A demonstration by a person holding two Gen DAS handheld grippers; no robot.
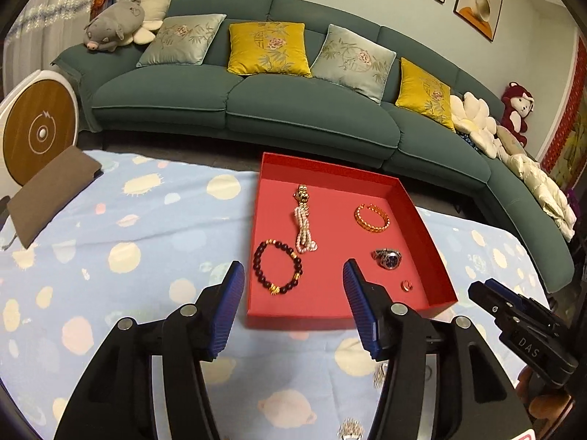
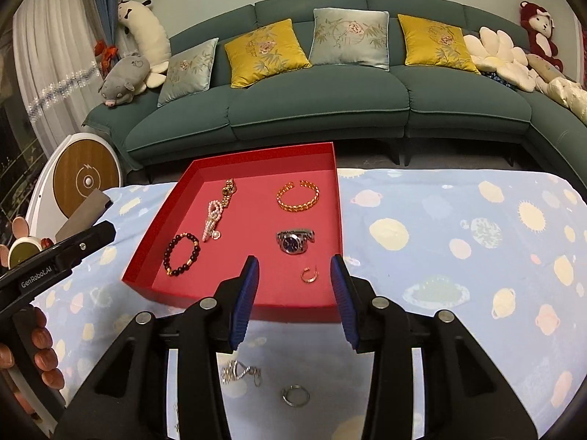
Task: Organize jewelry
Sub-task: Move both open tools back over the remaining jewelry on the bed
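A red tray (image 1: 429, 242) (image 2: 154, 227) sits on the blue patterned cloth. In it lie a dark bead bracelet (image 1: 279, 267) (image 2: 182, 254), a pearl strand with a gold clasp (image 1: 303, 220) (image 2: 216, 212), an orange-gold bangle (image 1: 372, 217) (image 2: 298, 196), a wristwatch (image 1: 388, 257) (image 2: 294, 241) and a small rose-gold ring (image 1: 406, 286) (image 2: 310, 274). My left gripper (image 1: 293, 275) is open and empty above the tray's near edge. My right gripper (image 2: 294, 269) is open and empty over the tray's near right corner. A silver chain (image 2: 240, 370) and a silver ring (image 2: 295, 396) lie on the cloth below the right gripper.
A green sofa (image 1: 238, 102) with cushions stands behind the table. A brown pouch (image 1: 51, 194) lies at the cloth's far left. A round white and wood device (image 1: 36, 128) stands left of it. The right gripper's body (image 1: 521, 326) shows at the left wrist view's right edge.
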